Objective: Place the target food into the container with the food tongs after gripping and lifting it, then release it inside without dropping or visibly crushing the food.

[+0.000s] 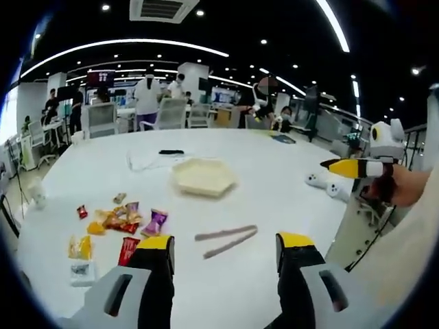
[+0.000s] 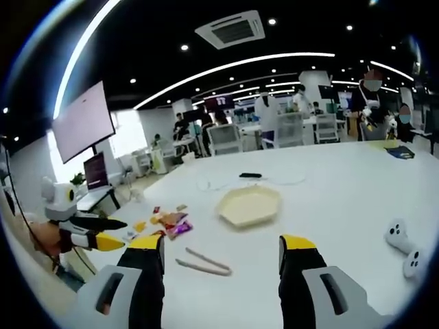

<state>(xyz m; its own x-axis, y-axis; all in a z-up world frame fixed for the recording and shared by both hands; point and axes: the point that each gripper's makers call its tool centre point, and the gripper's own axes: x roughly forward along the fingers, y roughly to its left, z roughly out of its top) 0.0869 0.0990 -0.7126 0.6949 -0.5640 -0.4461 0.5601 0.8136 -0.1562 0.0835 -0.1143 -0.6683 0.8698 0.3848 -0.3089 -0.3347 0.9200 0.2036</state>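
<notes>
A pair of grey food tongs (image 1: 233,232) (image 2: 204,262) lies flat on the white table (image 1: 274,205). Beyond it sits an empty cream hexagonal container (image 1: 203,177) (image 2: 248,204). A heap of wrapped snacks (image 1: 123,221) (image 2: 168,221) lies to the left of the tongs. My left gripper (image 1: 226,241) hovers open near the table's front edge, with the tongs seen between its yellow-tipped jaws but farther off. My right gripper (image 2: 221,240) is open too and holds nothing. Each gripper also appears in the other's view: the right gripper (image 1: 357,166) and the left gripper (image 2: 89,233), both in hands off the table's edge.
Two white controllers (image 1: 326,185) (image 2: 405,240) lie at the table's right side. A black phone (image 1: 171,152) (image 2: 250,175) and a white cable (image 1: 147,163) lie behind the container. Chairs and several people stand beyond the table's far edge.
</notes>
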